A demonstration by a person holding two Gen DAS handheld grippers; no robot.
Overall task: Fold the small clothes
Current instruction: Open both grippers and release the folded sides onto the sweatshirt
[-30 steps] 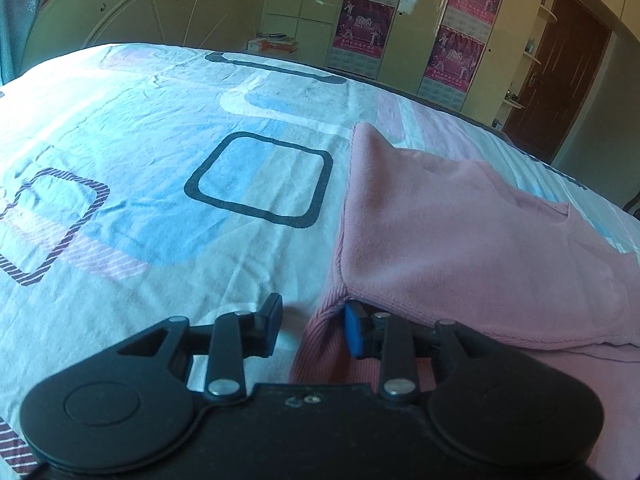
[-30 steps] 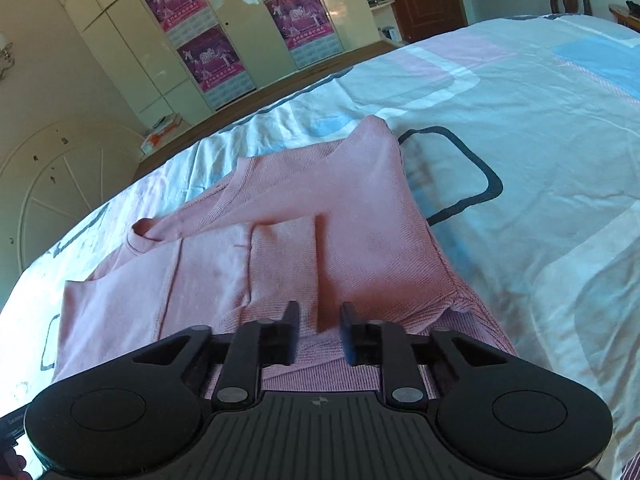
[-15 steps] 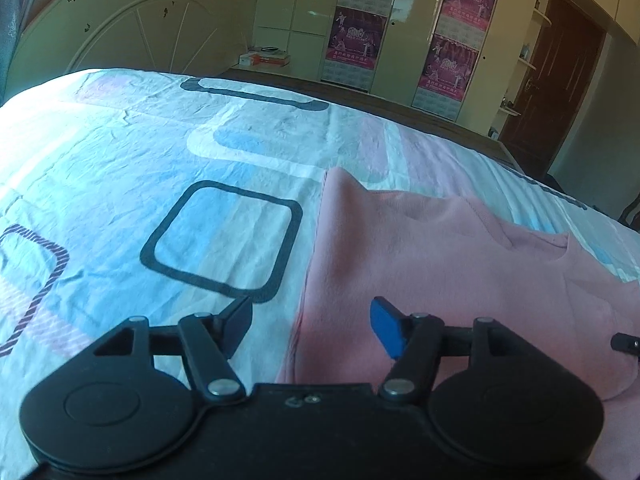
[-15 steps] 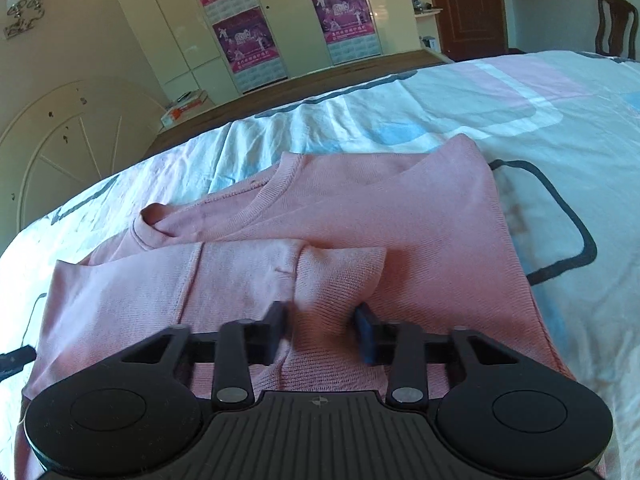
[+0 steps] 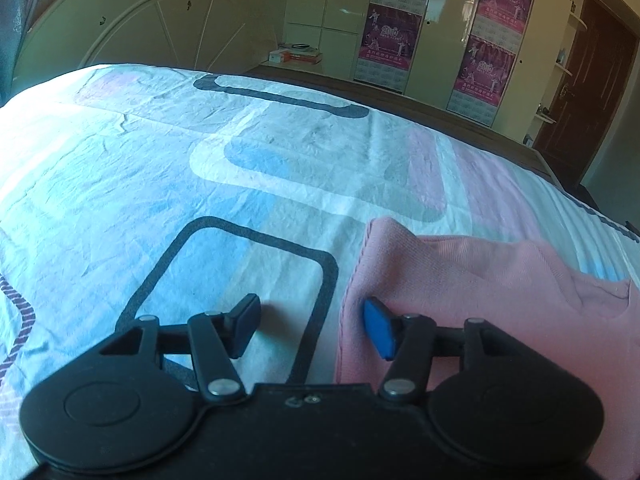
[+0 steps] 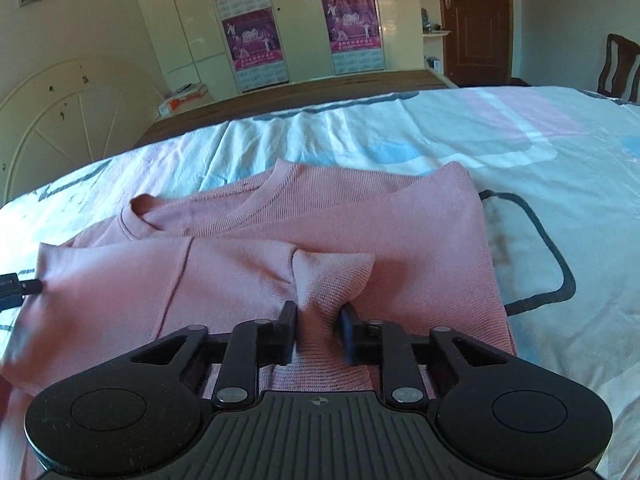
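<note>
A patterned bed sheet (image 5: pixel 248 168) covers the bed, and the pink sweater (image 6: pixel 400 248) lies flat on it, sleeves folded in. The right gripper (image 6: pixel 318 330) has just let its fingers widen a little, yet they are narrow and pinch a raised ridge of sweater fabric. The left gripper (image 5: pixel 312 330), its fingers just narrowed slightly but wide and empty, straddles the sweater's side edge. Likely risk: the right pinch takes only the top layer, so lifting would drag the folded sleeve askew; the left may close on sheet.
</note>
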